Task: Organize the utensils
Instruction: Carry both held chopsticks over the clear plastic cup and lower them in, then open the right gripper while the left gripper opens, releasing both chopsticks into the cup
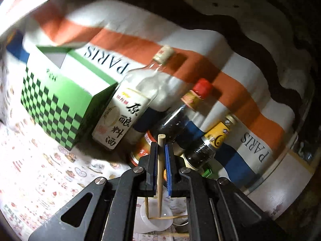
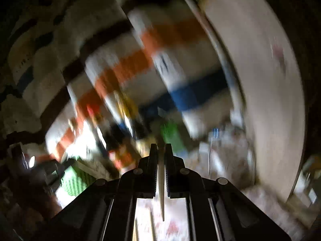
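Note:
In the left wrist view my left gripper [image 1: 161, 146] is shut on a wooden chopstick [image 1: 160, 172] that stands upright, its lower tip inside a clear plastic cup [image 1: 154, 220] below the jaws. Another chopstick [image 1: 147, 206] leans in the cup and more lie across and beside it. In the blurred right wrist view my right gripper [image 2: 161, 147] is shut on a pale chopstick [image 2: 161, 190] whose pointed tip hangs below the jaws.
A green checkered box [image 1: 60, 100], a white-labelled bottle [image 1: 128, 108], a red-capped dark bottle [image 1: 180, 116] and a yellow-labelled dark bottle [image 1: 210, 144] stand ahead against a striped PARIS cloth [image 1: 250, 108]. A patterned tablecloth [image 1: 40, 170] covers the table.

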The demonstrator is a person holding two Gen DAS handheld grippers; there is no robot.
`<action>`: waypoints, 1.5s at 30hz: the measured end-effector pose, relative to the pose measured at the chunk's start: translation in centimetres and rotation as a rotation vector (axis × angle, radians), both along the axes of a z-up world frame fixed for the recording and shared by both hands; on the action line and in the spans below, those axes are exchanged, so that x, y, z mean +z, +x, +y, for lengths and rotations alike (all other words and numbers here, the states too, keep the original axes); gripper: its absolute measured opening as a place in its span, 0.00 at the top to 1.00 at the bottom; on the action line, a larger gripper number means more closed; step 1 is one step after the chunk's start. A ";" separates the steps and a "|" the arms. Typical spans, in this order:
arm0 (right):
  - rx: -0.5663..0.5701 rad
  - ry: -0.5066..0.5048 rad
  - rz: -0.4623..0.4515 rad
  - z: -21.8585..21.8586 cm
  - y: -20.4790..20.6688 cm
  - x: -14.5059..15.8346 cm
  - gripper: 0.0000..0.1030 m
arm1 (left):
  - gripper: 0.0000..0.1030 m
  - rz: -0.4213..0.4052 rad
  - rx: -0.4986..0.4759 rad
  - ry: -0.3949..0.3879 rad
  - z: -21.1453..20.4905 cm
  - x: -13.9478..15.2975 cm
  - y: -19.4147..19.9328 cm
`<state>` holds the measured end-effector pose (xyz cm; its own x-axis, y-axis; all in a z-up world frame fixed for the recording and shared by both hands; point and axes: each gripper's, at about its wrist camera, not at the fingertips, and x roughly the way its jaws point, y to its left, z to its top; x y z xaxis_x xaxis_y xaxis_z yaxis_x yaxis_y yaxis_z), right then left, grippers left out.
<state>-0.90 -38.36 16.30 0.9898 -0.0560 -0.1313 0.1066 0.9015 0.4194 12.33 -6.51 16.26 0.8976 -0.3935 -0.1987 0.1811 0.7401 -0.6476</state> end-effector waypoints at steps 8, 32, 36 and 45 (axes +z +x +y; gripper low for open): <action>-0.027 0.008 -0.075 0.4 2.8 2.7 0.93 | 0.94 -0.055 0.048 0.089 -1.2 -0.9 0.7; 0.092 -0.149 0.257 3.4 13.5 -4.2 0.93 | 0.94 0.049 0.042 0.117 -2.5 -4.7 4.5; 0.097 -0.124 0.290 2.9 14.3 -5.1 0.93 | 0.94 0.063 0.029 0.123 -2.8 -5.1 4.7; 0.074 -0.101 0.313 1.6 14.6 -5.2 0.93 | 0.94 0.119 -0.025 0.164 -4.4 -6.0 5.8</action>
<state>13.71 -36.80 11.05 0.9041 -0.0132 -0.4271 0.1485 0.9469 0.2851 18.12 -10.89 10.24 0.8544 -0.3686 -0.3663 0.1299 0.8339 -0.5364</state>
